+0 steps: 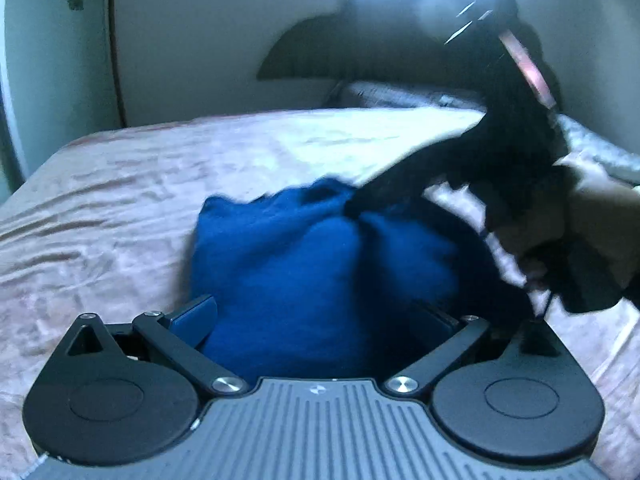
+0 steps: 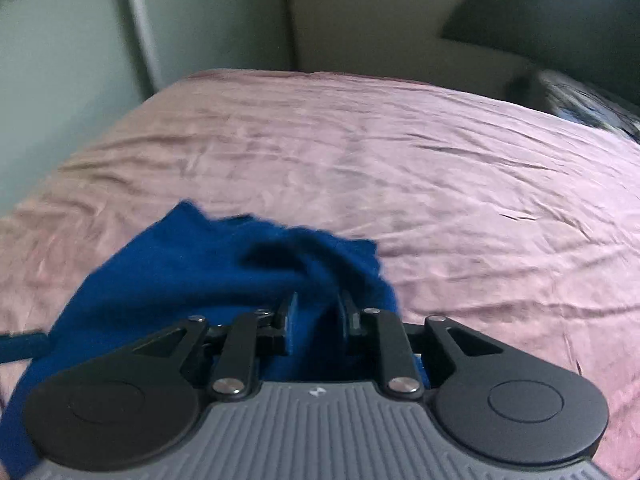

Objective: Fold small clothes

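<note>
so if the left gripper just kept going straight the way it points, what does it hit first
Most likely the blue garment: it bunches up directly ahead of the left gripper, already between its wide-open fingers. The pink bedsheet lies under and beyond it. Depth is blurred, so contact may already be near.

Black hand-held gripper (image 1: 312, 312), grey ribbed housing, silver screws, blue pads (image 1: 196, 314)

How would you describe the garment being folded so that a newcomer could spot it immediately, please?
Start from the wide bed with the wrinkled pink bedspread that fills most of both views. Near its front edge lies a bunched blue garment, directly ahead of both tools. It is the only deep blue, fuzzy cloth on the pale, shiny spread.
</note>
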Tool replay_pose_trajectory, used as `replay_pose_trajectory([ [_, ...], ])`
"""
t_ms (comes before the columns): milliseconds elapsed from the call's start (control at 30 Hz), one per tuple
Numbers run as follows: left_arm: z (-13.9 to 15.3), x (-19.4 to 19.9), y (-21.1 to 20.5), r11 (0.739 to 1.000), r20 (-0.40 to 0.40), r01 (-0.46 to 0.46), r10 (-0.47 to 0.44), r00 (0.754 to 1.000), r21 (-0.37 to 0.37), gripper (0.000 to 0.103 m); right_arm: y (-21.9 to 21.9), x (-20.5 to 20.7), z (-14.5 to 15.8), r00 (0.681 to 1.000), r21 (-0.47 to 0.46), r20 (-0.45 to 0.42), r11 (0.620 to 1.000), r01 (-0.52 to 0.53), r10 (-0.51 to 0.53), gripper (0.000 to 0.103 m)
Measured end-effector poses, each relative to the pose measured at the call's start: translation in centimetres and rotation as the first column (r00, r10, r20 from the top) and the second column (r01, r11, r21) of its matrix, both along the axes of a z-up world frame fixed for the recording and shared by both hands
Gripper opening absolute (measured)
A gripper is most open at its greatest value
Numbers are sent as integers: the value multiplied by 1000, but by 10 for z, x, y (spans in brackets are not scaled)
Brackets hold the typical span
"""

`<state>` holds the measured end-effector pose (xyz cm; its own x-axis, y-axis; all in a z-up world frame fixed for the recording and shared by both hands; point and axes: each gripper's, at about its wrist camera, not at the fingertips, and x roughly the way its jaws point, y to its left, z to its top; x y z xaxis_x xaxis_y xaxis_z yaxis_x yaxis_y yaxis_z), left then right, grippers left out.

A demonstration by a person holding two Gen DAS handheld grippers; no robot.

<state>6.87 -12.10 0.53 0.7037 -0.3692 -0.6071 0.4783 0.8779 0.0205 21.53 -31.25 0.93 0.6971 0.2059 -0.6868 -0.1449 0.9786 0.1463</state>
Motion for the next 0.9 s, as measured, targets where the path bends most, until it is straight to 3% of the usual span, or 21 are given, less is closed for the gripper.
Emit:
replay_pose_trajectory([
  [67,0,3,6,1000,-6,-10,10,1000,-20,102,3,-2,9,999,37,49,999,-9,7,21],
  [100,0,4,7,1000,-12,-15,15,1000,-27,102,8,1,13,998,37,62,999,-24,22,26],
  [167,2,5,6,999,-14,-18,18,1000,-30,102,18,13,18,997,4,72,999,-40,40,52],
  [200,2,5,5,999,-12,-17,17,1000,-29,102,25,20,18,997,-33,71,999,-41,43,71],
  [267,1,4,3,1000,-8,-14,14,1000,-23,102,34,35,13,996,-84,54,995,-61,65,73],
  [333,2,5,3,1000,-4,-4,4,1000,-18,102,34,51,2,997,-87,-1,993,-75,76,67],
  [367,3,6,2,1000,-2,0,0,1000,-19,102,31,54,-2,996,-68,-17,993,-92,91,53],
  [400,5,9,2,1000,0,4,-4,1000,-22,102,30,50,-2,994,-49,-16,993,-107,106,24],
  [433,6,12,3,1000,5,5,-5,1000,-28,102,30,48,0,992,-30,-6,992,-125,125,14],
  [700,-7,33,11,997,-52,-54,52,997,-51,101,38,41,16,983,-73,128,989,-125,134,8],
  [800,-11,35,13,996,-82,-70,65,994,-53,103,44,55,12,983,-73,123,989,-128,136,8],
  [900,-13,40,15,993,-127,-90,80,989,-75,103,51,67,-2,992,-139,70,986,-94,105,8],
])
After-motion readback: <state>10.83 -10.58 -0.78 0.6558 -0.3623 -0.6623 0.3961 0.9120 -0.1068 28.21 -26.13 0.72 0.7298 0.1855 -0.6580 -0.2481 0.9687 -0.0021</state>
